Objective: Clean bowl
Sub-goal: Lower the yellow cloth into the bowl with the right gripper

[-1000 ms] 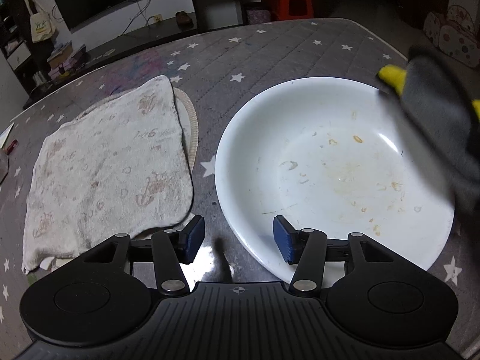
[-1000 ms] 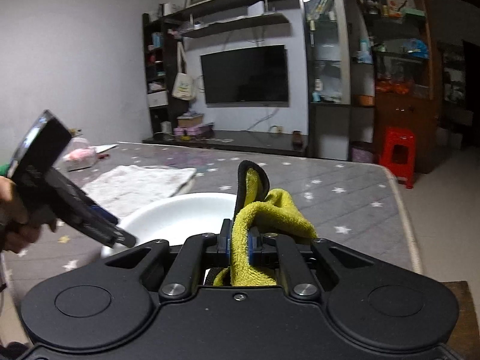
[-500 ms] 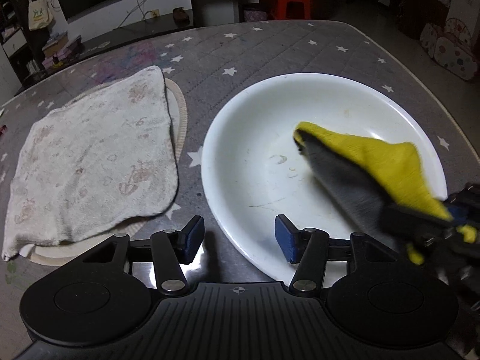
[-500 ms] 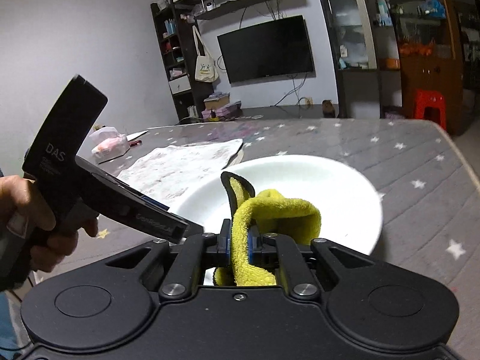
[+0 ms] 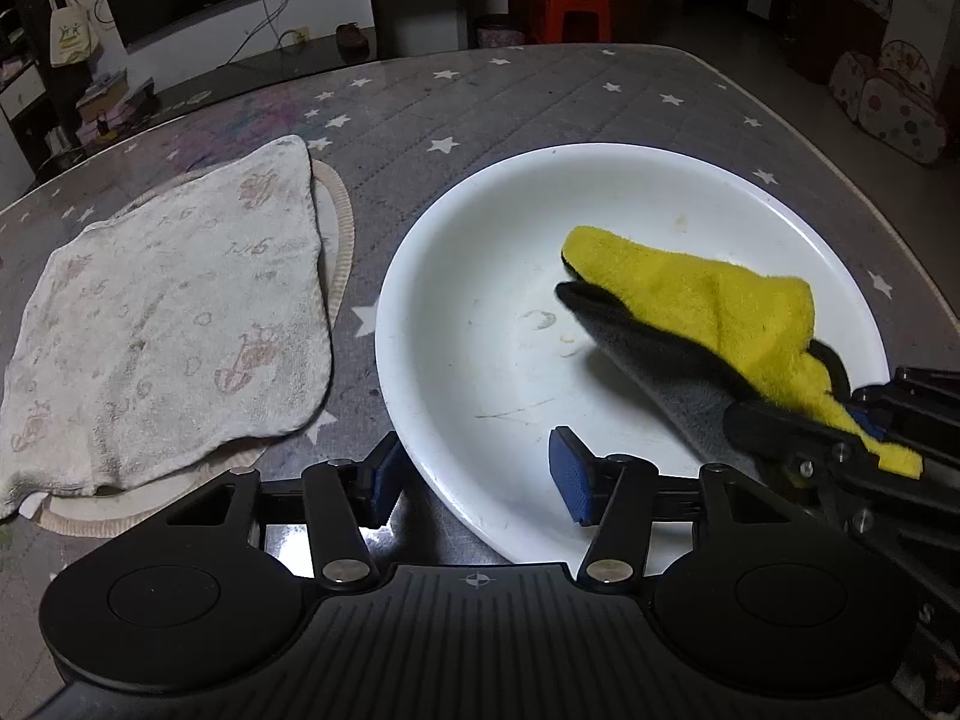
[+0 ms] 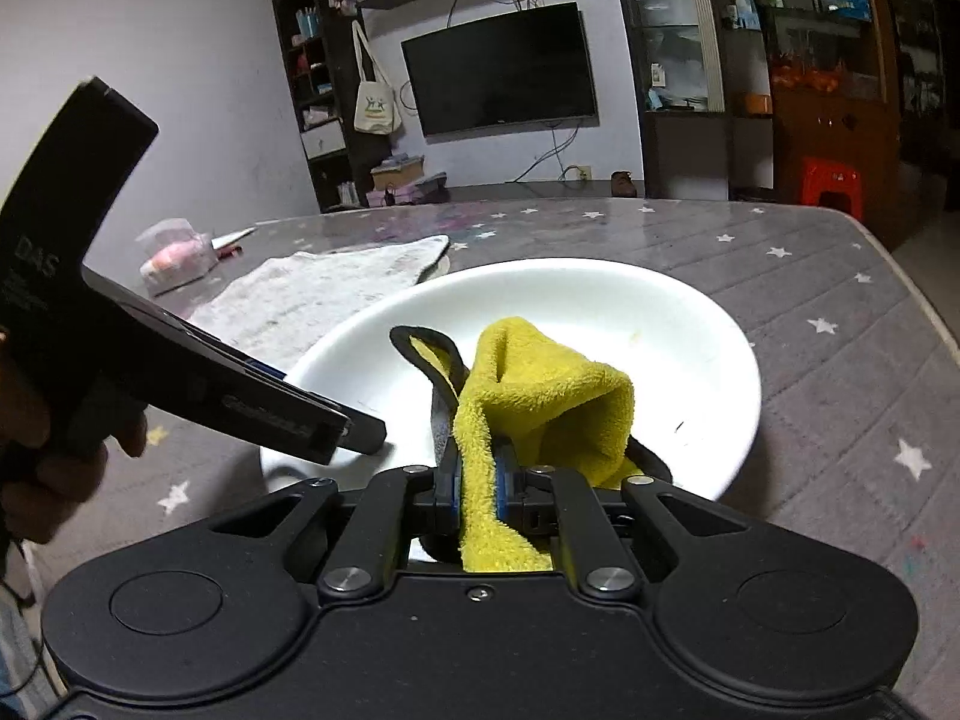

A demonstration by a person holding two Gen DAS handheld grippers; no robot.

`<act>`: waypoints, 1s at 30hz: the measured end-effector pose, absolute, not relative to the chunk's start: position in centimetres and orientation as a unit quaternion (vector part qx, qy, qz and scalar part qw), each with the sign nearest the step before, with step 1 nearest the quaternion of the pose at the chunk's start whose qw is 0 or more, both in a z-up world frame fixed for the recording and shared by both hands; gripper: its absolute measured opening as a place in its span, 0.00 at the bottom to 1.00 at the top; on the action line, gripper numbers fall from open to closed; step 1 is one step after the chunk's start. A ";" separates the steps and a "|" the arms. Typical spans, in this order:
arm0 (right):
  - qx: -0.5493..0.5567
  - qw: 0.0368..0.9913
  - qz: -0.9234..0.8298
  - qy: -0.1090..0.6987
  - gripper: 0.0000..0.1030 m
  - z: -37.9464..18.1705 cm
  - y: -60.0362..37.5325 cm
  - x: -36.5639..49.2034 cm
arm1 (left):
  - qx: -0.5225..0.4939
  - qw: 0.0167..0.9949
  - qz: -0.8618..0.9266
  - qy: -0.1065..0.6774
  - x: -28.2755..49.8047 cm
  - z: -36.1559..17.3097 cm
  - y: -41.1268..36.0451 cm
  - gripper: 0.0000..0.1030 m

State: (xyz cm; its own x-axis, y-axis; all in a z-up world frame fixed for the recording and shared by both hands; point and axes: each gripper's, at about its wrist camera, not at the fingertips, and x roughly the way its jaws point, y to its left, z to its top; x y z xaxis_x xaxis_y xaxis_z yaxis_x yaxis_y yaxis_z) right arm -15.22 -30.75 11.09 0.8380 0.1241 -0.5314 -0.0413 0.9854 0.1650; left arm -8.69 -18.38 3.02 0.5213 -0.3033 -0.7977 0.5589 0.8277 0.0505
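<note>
A pale printed towel (image 5: 162, 324) lies flat on the grey star-patterned table cover (image 5: 540, 96), over a round woven mat (image 5: 339, 222) whose rim peeks out along the towel's right and near edges. Near the table's far left corner sits a small clear plastic bag (image 6: 174, 255) with something pink inside. Beyond the table, a dark television (image 6: 501, 69) hangs on the wall, a tote bag (image 6: 375, 102) hangs from the shelving beside it, and a red plastic stool (image 6: 831, 177) stands on the floor to the right.

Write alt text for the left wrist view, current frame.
The right gripper, shut on a yellow and grey cloth, presses it into a stained white bowl. The open left gripper straddles the bowl's near rim; a pale towel lies left.
</note>
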 end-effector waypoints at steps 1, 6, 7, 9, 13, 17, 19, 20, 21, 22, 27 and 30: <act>0.069 0.956 0.040 0.281 0.10 11.0 -30.8 -15.1 | 0.152 0.860 -0.250 0.418 -8.7 3.0 -18.4 0.54; 0.053 0.958 0.027 0.279 0.10 10.7 -31.0 -14.7 | 0.148 0.864 -0.248 0.412 -9.0 2.8 -18.3 0.56; 0.050 0.959 0.024 0.279 0.10 10.7 -31.1 -14.4 | 0.145 0.865 -0.247 0.412 -9.0 2.8 -18.2 0.56; 0.042 0.959 0.019 0.280 0.10 10.6 -31.3 -13.9 | 0.144 0.866 -0.246 0.412 -9.0 2.8 -18.2 0.58; 0.024 0.959 0.010 0.281 0.10 10.5 -31.5 -13.1 | 0.146 0.869 -0.237 0.409 -9.1 2.7 -18.2 0.65; 0.012 0.959 0.003 0.283 0.10 10.4 -31.8 -12.4 | 0.131 0.870 -0.229 0.416 -8.8 2.5 -17.8 0.76; 0.009 0.959 0.001 0.284 0.10 10.3 -31.8 -12.2 | 0.118 0.869 -0.229 0.423 -8.6 2.4 -17.4 0.79; 0.006 0.959 -0.001 0.285 0.10 10.3 -31.7 -12.0 | 0.112 0.868 -0.230 0.424 -8.5 2.3 -17.2 0.80; 0.003 0.958 -0.002 0.285 0.10 10.2 -31.7 -11.8 | 0.112 0.869 -0.232 0.422 -8.6 2.3 -17.2 0.80; 0.002 0.958 -0.002 0.286 0.10 10.2 -31.7 -11.7 | 0.114 0.870 -0.234 0.420 -8.7 2.3 -17.2 0.81; -0.004 0.958 -0.003 0.288 0.11 10.2 -31.9 -11.5 | 0.103 0.874 -0.227 0.417 -8.9 1.7 -16.8 0.97; -0.007 0.957 -0.003 0.289 0.11 10.2 -32.1 -11.3 | 0.101 0.876 -0.227 0.412 -9.0 1.6 -16.8 0.99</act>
